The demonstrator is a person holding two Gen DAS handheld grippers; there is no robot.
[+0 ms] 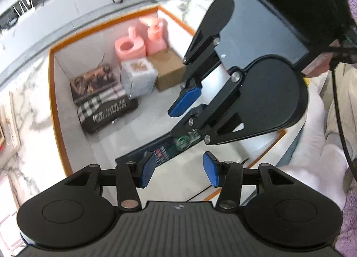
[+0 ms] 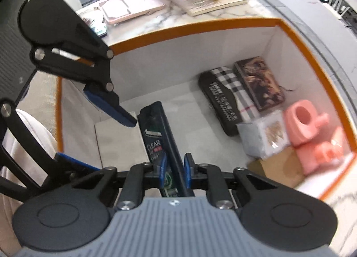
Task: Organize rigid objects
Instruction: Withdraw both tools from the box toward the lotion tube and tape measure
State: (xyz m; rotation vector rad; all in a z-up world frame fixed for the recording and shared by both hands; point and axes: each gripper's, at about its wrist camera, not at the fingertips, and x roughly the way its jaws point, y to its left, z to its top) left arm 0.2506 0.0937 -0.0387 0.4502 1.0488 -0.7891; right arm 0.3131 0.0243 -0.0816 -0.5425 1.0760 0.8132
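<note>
Right gripper pinches dark CLEAR shampoo bottle, low middle of frame, over orange-rimmed box. Left gripper half open, holds nothing.

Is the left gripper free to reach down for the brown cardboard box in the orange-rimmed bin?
Probably not directly: the left gripper is open, but the right gripper and its dark box lie across the path to the brown cardboard box.

The right gripper is clamped on a dark shampoo bottle over the orange-rimmed box. The left gripper hangs beside it, jaws apart. Pink foam pieces and small boxes crowd the far corner.
</note>
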